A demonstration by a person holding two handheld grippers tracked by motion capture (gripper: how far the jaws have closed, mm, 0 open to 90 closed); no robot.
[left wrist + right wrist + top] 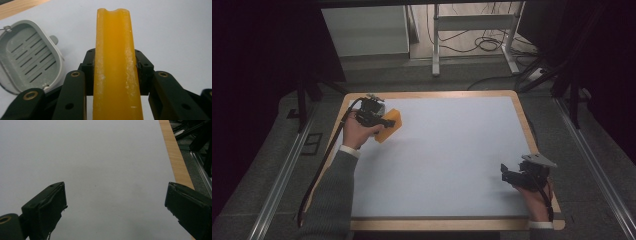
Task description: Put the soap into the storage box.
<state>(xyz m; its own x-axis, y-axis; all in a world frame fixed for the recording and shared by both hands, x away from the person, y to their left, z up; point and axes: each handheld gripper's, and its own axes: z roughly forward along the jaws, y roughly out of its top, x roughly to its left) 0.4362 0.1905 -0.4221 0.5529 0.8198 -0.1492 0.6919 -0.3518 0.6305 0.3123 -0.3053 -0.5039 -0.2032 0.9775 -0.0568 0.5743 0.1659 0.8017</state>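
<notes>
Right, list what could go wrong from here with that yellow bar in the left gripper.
1. The yellow bar is pinched on its narrow sides by the left gripper and sticks out far past the jaws, so it may pivot or slip.
2. Its whitish residue suggests a slick surface, perhaps soap.
3. The grey slotted dish lies off to one side; a rushed drop could miss it or hit its rim.
</notes>
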